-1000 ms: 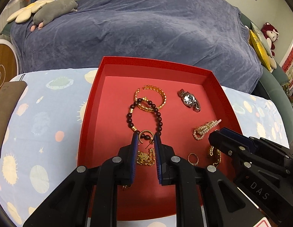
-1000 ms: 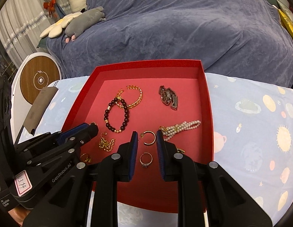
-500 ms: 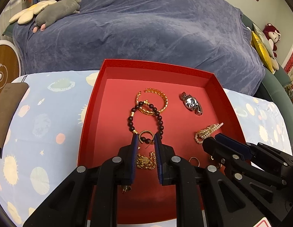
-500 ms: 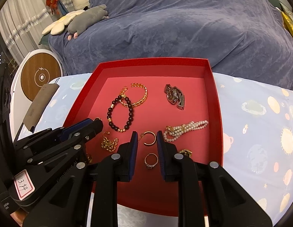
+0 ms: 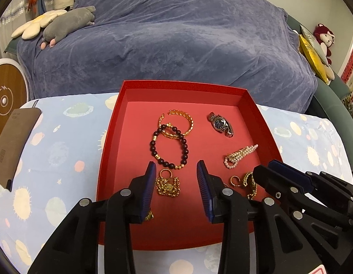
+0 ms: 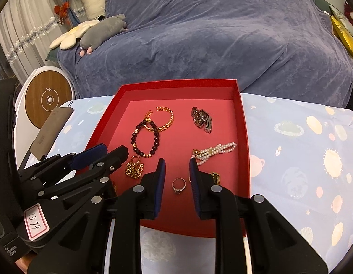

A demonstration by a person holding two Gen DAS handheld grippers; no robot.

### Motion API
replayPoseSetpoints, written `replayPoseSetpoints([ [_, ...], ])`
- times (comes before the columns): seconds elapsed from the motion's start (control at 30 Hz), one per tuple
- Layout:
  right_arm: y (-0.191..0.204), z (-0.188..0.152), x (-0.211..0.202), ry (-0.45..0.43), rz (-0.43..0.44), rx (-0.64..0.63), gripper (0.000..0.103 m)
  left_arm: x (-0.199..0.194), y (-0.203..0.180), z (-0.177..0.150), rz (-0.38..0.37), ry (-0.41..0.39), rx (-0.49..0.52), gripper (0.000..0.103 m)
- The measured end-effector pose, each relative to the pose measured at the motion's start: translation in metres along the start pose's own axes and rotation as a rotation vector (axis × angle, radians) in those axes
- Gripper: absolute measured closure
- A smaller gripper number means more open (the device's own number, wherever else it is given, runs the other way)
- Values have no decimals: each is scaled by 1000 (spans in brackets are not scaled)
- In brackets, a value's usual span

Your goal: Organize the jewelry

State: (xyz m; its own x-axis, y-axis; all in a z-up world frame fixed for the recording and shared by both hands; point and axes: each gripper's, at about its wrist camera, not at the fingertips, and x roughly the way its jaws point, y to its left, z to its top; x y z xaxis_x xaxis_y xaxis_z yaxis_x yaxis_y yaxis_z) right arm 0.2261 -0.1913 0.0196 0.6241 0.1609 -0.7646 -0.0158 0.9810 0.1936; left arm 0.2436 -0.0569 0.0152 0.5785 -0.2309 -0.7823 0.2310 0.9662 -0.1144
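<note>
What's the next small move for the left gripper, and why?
Probably lower the left gripper over the gold chain pile and close. Its jaws have just been opening, empty, and the pile lies between the fingertips on the red tray.

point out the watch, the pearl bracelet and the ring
watch point(image 5: 218, 123): left wrist view, on its dial
pearl bracelet point(image 6: 218, 150): right wrist view, on the middle strands
ring point(image 6: 178, 184): right wrist view, on its band

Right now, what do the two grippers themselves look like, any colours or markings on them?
Both are black plastic with silver rivets and blue ribbed pads. The left gripper carries a pink-bordered white label reading 13.14 in the right wrist view. The right gripper shows no readable marking.
</note>
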Motion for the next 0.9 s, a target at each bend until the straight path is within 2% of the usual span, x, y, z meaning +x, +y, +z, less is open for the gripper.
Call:
replayPoseSetpoints([
  [0.17,-5,-11,-26,-27,2,34,80,-19,-12,-9,-1,-20,20,67],
  [0.33,-8,-23,-52,-57,-15,29,69,-40,-21,-23,-9,-35,29,67],
  [0.6,-9,-58,-82,-56,-36,-7,68,-67,-31,-60,11,-19,63,64],
  [0.8,-9,-83,-95,-41,-47,6,68,-90,-41,-71,9,-67,89,64],
  [0.9,-6,-92,-101,-47,-42,7,68,-96,-43,-77,-2,-63,83,65],
])
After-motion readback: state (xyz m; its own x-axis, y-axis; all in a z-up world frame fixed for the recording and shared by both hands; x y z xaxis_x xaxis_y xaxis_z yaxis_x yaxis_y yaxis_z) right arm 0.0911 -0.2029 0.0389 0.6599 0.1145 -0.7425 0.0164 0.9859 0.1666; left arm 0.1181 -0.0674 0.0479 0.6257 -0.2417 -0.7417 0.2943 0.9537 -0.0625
